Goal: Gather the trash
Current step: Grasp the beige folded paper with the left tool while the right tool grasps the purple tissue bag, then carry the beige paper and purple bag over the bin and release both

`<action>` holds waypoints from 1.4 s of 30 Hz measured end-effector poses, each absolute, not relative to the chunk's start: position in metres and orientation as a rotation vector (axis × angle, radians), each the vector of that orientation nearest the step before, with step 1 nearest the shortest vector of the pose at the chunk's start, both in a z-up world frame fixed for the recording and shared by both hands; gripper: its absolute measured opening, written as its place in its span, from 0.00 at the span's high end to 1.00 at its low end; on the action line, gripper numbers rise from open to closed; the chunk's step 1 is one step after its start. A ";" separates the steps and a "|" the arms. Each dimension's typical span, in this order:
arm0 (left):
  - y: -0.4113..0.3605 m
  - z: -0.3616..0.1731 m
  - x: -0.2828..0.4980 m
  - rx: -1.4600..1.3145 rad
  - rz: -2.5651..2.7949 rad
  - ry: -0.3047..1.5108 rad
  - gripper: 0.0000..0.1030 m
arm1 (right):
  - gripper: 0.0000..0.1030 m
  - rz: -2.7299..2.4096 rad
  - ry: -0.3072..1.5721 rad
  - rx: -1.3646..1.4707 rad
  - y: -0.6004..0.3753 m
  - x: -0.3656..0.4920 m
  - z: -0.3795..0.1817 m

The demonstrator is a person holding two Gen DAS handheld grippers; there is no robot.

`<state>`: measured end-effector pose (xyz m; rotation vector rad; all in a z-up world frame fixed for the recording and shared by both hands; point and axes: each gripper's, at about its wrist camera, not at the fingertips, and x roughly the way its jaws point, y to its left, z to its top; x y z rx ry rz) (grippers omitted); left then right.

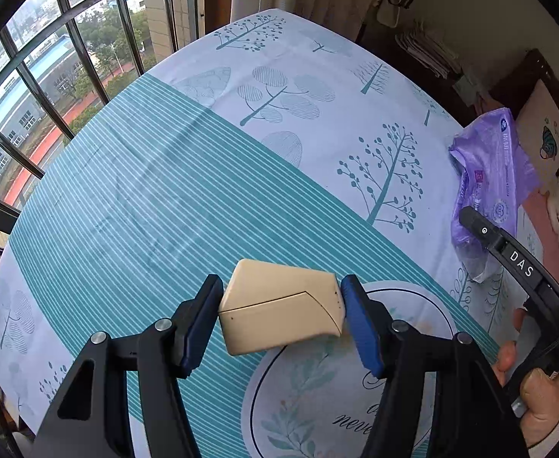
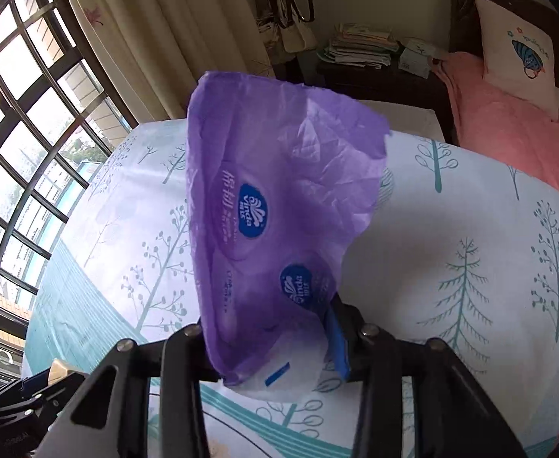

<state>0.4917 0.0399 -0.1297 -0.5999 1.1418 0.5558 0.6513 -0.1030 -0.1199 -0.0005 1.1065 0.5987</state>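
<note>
Here, the left tool [image 1: 281, 318] is shown clamped on a small beige cardboard box [image 1: 279, 311], held by its two short ends above the teal-striped, tree-printed bedsheet [image 1: 134, 198]. The box appears light and fairly stiff, though probably hollow, so crushing is judged possible under a hard squeeze. The right tool [image 2: 270, 343] is closed on the lower edge of a crumpled purple plastic tissue wrapper [image 2: 279, 191], lifted clear of the bed. This film is judged almost weightless, limp and slippery; a bunched fold is best pinched.
</note>
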 end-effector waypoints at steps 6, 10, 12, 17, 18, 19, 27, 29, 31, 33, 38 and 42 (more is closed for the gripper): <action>0.048 -0.106 0.484 -0.584 0.525 1.103 0.40 | 0.70 0.652 1.078 0.047 -0.117 0.618 -0.093; 0.045 -0.087 0.465 -0.544 0.491 1.082 0.40 | 0.71 0.682 1.067 0.063 -0.124 0.584 -0.072; 0.044 -0.077 0.453 -0.528 0.474 1.071 0.40 | 0.71 0.693 1.066 0.074 -0.128 0.562 -0.062; 0.043 -0.047 0.402 -0.484 0.421 1.048 0.40 | 0.71 0.691 1.077 0.095 -0.137 0.505 -0.041; 0.044 -0.042 0.392 -0.475 0.409 1.043 0.40 | 0.71 0.684 1.079 0.099 -0.138 0.493 -0.036; 0.044 -0.036 0.379 -0.468 0.395 1.039 0.40 | 0.71 0.676 1.082 0.104 -0.140 0.481 -0.032; 0.056 -0.011 0.289 -0.393 0.233 1.026 0.40 | 0.71 0.542 1.051 0.165 -0.144 0.362 0.008; 0.060 -0.006 0.264 -0.367 0.181 1.028 0.40 | 0.71 0.497 1.033 0.187 -0.142 0.328 0.017; 0.063 -0.001 0.240 -0.337 0.129 1.027 0.40 | 0.71 0.458 1.021 0.221 -0.140 0.294 0.023; 0.063 0.005 0.216 -0.298 0.081 1.018 0.40 | 0.71 0.421 1.015 0.247 -0.138 0.263 0.027; 0.061 0.009 0.163 -0.214 -0.015 1.036 0.40 | 0.71 0.381 1.038 0.255 -0.127 0.202 0.028; 0.056 0.004 0.130 -0.172 -0.064 1.063 0.40 | 0.71 0.372 1.063 0.235 -0.122 0.165 0.028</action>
